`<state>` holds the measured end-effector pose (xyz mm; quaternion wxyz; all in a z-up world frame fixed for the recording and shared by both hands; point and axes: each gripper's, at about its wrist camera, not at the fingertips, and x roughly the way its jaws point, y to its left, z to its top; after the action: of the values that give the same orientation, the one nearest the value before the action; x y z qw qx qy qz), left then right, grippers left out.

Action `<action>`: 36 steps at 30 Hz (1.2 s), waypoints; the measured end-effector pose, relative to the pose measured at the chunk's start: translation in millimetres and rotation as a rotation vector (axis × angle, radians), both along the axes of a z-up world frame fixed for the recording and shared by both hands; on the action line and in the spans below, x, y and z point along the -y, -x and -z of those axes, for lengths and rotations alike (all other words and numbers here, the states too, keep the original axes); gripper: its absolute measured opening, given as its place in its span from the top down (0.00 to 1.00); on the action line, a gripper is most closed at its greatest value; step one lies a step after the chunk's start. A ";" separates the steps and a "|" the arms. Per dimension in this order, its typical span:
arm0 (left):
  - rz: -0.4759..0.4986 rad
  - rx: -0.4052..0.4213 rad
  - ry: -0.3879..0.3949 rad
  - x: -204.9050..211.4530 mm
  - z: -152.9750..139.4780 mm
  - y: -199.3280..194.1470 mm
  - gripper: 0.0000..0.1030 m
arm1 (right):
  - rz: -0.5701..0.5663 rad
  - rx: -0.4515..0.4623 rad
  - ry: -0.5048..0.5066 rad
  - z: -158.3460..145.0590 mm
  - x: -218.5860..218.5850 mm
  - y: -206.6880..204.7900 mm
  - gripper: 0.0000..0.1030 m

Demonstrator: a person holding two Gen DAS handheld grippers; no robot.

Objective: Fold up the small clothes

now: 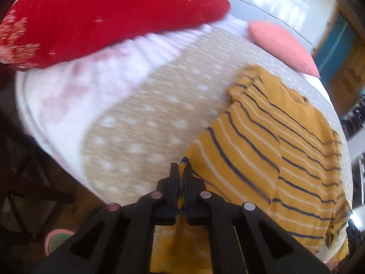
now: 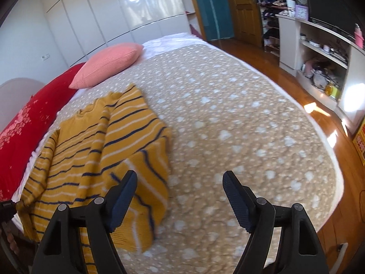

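Note:
A mustard-yellow sweater (image 1: 269, 141) with navy and white stripes lies on the beige spotted bedspread (image 1: 141, 123). My left gripper (image 1: 181, 171) is shut on the sweater's near edge, and yellow cloth shows between its jaws. In the right wrist view the sweater (image 2: 98, 150) lies at the left with one side folded over. My right gripper (image 2: 180, 180) is open and empty, above the bedspread (image 2: 228, 118) just right of the sweater's lower edge. The left gripper's tip shows at the far left edge (image 2: 6, 207).
A red patterned pillow (image 1: 95, 20) and a pink cushion (image 2: 107, 64) lie at the head of the bed. White wardrobes (image 2: 127, 11) stand behind. Wooden floor (image 2: 289, 86), shelves (image 2: 319, 52) and a door (image 2: 241, 6) are to the right.

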<state>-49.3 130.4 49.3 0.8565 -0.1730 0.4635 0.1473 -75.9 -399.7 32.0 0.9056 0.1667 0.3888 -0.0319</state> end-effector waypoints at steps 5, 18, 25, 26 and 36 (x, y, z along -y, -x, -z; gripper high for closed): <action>-0.031 0.071 -0.084 -11.4 -19.1 17.3 0.75 | -0.027 -0.062 -0.022 20.1 -22.4 -19.4 0.21; 0.083 0.180 -0.119 30.1 -39.4 32.9 0.31 | 0.095 -0.068 0.002 14.8 20.2 3.6 0.89; 0.127 0.156 -0.136 49.5 -29.0 34.9 0.31 | 0.247 -0.079 0.178 3.8 25.8 31.1 0.72; 0.133 0.155 -0.149 53.6 -28.9 35.4 0.31 | 0.239 -0.062 0.182 1.1 21.4 34.1 0.68; 0.201 0.225 -0.258 87.2 -43.5 49.9 0.17 | -0.041 0.064 0.196 -27.9 -76.4 17.4 0.32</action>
<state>-99.3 43.2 92.8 0.9284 -0.0301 0.3571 0.0987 -93.3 -323.3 59.8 0.9300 0.0700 0.3580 -0.0458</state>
